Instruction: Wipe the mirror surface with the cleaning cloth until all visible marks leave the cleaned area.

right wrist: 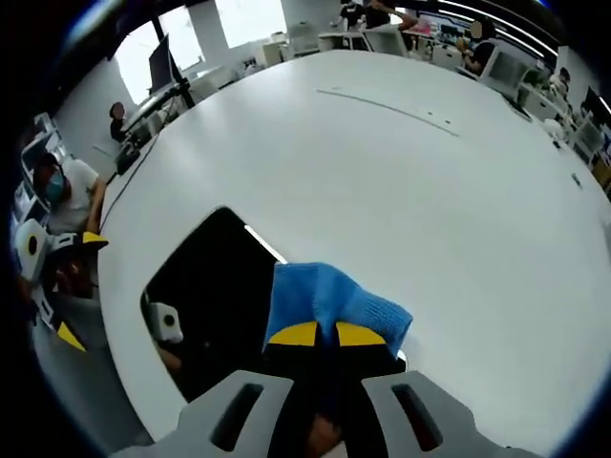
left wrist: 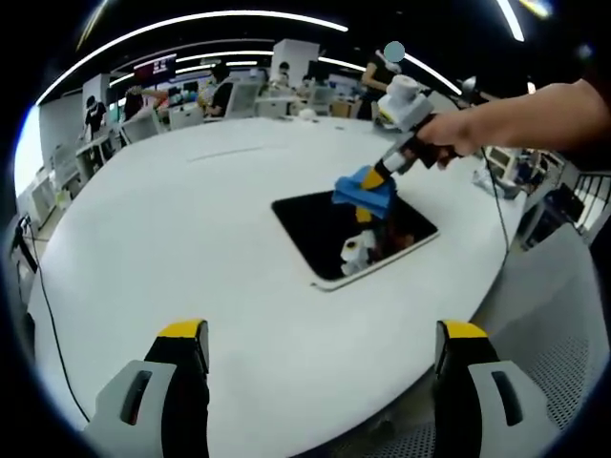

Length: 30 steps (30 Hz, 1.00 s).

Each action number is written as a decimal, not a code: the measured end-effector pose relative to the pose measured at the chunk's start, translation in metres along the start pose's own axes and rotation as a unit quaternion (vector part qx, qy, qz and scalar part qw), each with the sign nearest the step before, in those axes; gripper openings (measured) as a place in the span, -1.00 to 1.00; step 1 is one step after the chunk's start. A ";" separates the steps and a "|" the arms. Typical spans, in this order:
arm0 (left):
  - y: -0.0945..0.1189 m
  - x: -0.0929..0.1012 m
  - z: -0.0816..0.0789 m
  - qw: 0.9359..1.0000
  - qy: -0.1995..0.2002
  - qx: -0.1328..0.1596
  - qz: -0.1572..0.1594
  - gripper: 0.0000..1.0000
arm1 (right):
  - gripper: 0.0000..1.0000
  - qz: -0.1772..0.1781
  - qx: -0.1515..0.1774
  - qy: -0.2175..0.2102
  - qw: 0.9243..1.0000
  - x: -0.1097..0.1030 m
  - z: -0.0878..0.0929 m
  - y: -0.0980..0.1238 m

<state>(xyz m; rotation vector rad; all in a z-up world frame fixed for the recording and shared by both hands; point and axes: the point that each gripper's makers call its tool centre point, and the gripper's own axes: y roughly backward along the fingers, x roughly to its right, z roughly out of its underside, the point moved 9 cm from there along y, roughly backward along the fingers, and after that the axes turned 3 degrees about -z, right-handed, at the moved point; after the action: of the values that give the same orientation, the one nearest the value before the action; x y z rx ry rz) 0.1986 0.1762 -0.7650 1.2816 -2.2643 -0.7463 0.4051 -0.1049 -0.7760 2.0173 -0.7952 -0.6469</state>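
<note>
A dark rectangular mirror [left wrist: 325,229] with a white frame lies flat on the white table [left wrist: 191,219]. In the left gripper view my right gripper [left wrist: 374,179], held by a person's hand, presses a blue cleaning cloth [left wrist: 366,194] onto the mirror's far right part. In the right gripper view my right gripper [right wrist: 326,334] is shut on the blue cloth [right wrist: 329,298], which rests on the mirror [right wrist: 210,277]. My left gripper [left wrist: 320,358] hangs open over the table's near edge, well short of the mirror. I cannot make out marks on the glass.
The round white table [right wrist: 401,172] stretches wide around the mirror. Desks, chairs and several people stand in the room behind the table [left wrist: 239,91]. A person [right wrist: 62,191] sits beyond the table's edge in the right gripper view. A cable [left wrist: 496,205] hangs at the right.
</note>
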 end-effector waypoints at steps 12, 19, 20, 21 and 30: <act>0.000 0.000 0.000 1.000 0.004 0.001 -0.002 0.99 | -1.00 0.027 0.024 -0.002 0.999 -0.005 0.006 -0.001; 0.001 0.000 -0.001 1.000 0.003 0.001 -0.002 0.99 | -1.00 0.041 0.036 -0.022 0.998 -0.007 0.010 0.001; 0.001 0.000 -0.001 1.000 0.003 0.001 -0.002 0.99 | -1.00 0.042 0.037 -0.023 0.998 -0.008 0.010 0.001; 0.001 0.000 -0.001 1.000 0.003 0.000 -0.002 0.99 | -1.00 0.044 0.038 -0.022 0.998 -0.009 0.012 0.001; 0.003 0.001 -0.002 1.000 0.002 0.001 -0.005 0.99 | -1.00 0.047 0.040 -0.021 0.998 -0.013 0.017 0.002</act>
<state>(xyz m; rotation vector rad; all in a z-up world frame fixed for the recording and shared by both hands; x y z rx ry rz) 0.1975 0.1764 -0.7619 1.2951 -2.2577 -0.7440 0.3842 -0.1052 -0.7805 2.0296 -0.9483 -0.6132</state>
